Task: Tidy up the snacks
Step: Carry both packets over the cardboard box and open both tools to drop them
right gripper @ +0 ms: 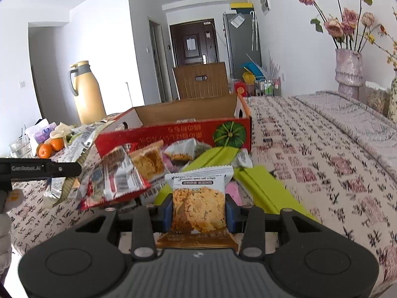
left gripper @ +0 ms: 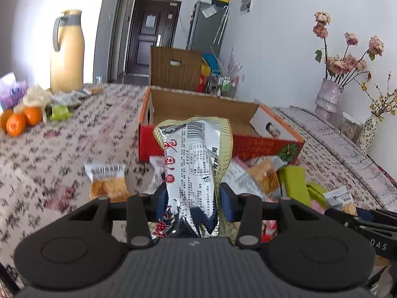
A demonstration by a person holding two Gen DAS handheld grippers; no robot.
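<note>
Both hands appear to be mid-carry: each has a snack lifted from the heap and the red-and-orange cardboard box with open flaps [left gripper: 215, 129] is the likely destination.

The left tongs [left gripper: 191, 193] pinch a long silver-white foil packet with red characters and a barcode [left gripper: 196, 159]; it stands upright in the middle of the left wrist view, its top overlapping the box's near wall. The right tongs [right gripper: 198, 213] pinch a small white-topped crisp packet showing golden crisps [right gripper: 199, 203], low in the centre of the right wrist view, with the box above it in the frame.

The next move, as I judge it, calls for carrying each packet up over the near red wall and letting go inside. The tall foil packet may flop, so it should clear the rim first.

The loose pile of mixed snack packets [right gripper: 139, 171] lies on the flower-patterned table [right gripper: 310, 164] just before the box, among lime-green flat packs [right gripper: 260, 186]. The box's visible interior shows no snacks.
</note>
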